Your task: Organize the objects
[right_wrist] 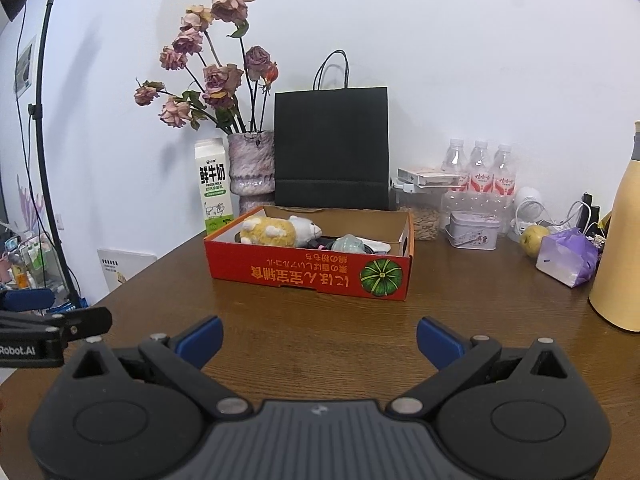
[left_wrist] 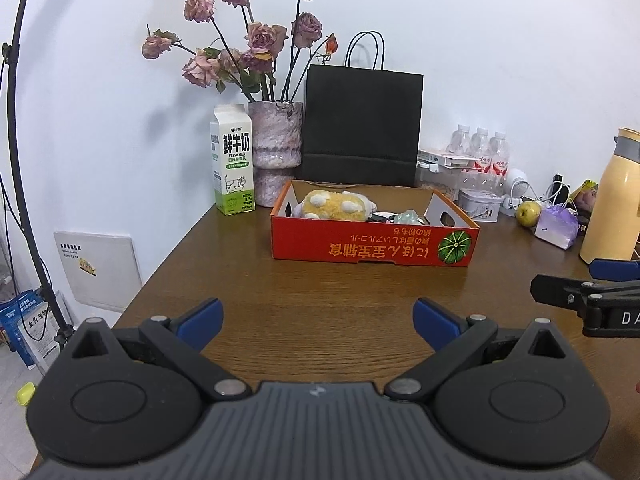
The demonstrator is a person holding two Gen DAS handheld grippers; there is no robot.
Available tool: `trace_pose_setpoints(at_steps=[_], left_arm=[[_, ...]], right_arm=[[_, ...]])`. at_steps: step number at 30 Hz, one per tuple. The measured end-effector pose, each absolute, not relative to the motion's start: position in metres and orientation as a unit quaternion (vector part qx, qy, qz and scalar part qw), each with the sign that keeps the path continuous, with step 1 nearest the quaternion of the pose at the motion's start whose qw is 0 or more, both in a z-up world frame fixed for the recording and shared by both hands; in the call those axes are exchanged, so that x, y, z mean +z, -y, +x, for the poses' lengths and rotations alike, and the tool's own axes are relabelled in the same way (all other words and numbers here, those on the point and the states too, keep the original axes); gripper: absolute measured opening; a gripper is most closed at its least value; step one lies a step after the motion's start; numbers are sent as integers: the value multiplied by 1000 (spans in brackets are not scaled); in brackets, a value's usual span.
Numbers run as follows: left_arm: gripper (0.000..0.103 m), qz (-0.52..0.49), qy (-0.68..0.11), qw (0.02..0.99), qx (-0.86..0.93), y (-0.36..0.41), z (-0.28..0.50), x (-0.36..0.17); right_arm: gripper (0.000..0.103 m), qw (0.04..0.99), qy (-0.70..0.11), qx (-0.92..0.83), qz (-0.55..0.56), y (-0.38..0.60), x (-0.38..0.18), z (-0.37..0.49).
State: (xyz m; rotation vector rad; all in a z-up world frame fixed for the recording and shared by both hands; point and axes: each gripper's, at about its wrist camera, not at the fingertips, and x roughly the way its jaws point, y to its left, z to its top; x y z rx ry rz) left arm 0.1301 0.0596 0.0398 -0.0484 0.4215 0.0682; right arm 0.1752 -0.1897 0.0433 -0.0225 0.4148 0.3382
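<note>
Two grippers hang low over a brown wooden table [left_wrist: 320, 292], the left gripper [left_wrist: 318, 322] and the right gripper [right_wrist: 319, 340] side by side, each with its blue-padded fingers spread wide and nothing between them. Bare wood runs from both of them up to the red cardboard box [left_wrist: 374, 246], the landmark here, which sits open-topped mid-table with a pumpkin printed on its near wall. Inside the box lie a yellow plush toy [left_wrist: 332, 205] at its left end and a pale green object [left_wrist: 408, 216] further right, beside some dark items too hidden to name. Left of the box the table edge falls away toward a white wall panel [left_wrist: 98, 266] and a black light stand [left_wrist: 24, 160]. Right of the box sit a small tin [right_wrist: 474, 234], a yellow-green fruit [right_wrist: 534, 238], a purple bag [right_wrist: 566, 258] and a tall yellow flask [right_wrist: 620, 248], crowding that side. Behind the box, against the white wall, stand a milk carton [left_wrist: 233, 160], a vase of dried roses [left_wrist: 276, 140], a black paper bag [left_wrist: 362, 124] and three water bottles [right_wrist: 478, 170].
</note>
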Motion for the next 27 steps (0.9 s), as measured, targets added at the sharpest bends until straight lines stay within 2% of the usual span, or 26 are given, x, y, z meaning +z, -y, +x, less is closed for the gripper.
trace_pose_setpoints(at_steps=[27], left_arm=[[103, -17, -214, 976, 33, -56, 132, 39]], right_arm=[[103, 963, -209, 167, -15, 190, 43, 176]])
